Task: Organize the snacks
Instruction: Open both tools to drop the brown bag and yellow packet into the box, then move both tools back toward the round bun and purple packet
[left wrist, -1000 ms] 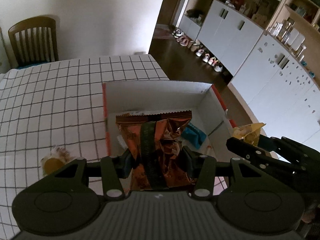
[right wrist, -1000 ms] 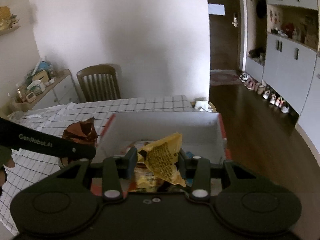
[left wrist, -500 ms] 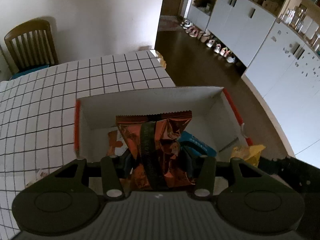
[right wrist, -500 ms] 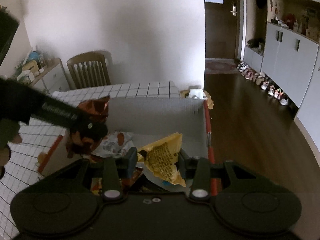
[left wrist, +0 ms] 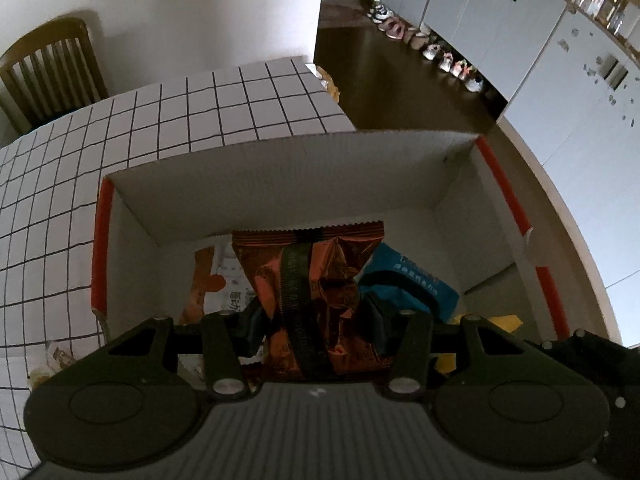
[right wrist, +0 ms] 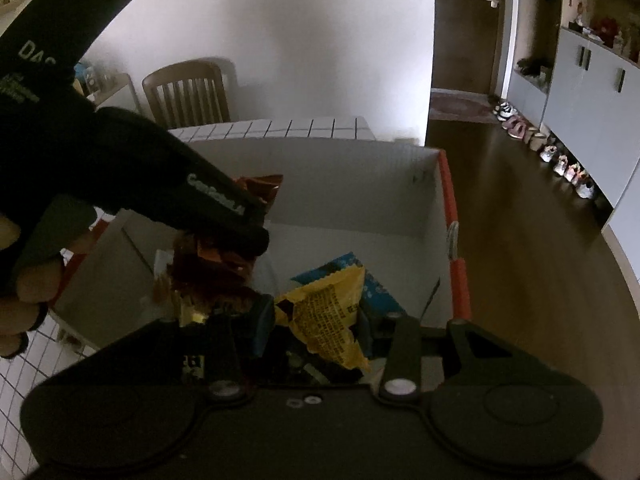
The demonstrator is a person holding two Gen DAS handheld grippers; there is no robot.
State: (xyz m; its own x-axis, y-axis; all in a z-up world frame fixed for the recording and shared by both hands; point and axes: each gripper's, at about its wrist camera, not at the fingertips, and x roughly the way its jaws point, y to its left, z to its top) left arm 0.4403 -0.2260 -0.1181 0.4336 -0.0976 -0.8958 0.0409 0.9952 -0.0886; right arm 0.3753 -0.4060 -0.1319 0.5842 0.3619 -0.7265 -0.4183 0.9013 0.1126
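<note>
Packets sit clamped: orange packet (left wrist: 316,300) in left tool (left wrist: 316,324), yellow packet (right wrist: 328,316) in right tool (right wrist: 316,322).

A crinkled copper-orange foil snack packet (left wrist: 316,304) is standing upright over the white cardboard box with orange rims (left wrist: 280,184). A crumpled yellow snack wrapper (right wrist: 328,316) is hanging near the box's right rim. A blue snack packet (left wrist: 408,280) is lying flat inside, towards the right wall.

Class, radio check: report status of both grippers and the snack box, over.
Left gripper shut on orange-brown snack bag; right gripper shut on yellow snack bag. Both over white box. Blue packet already inside; nothing blocking.
</note>
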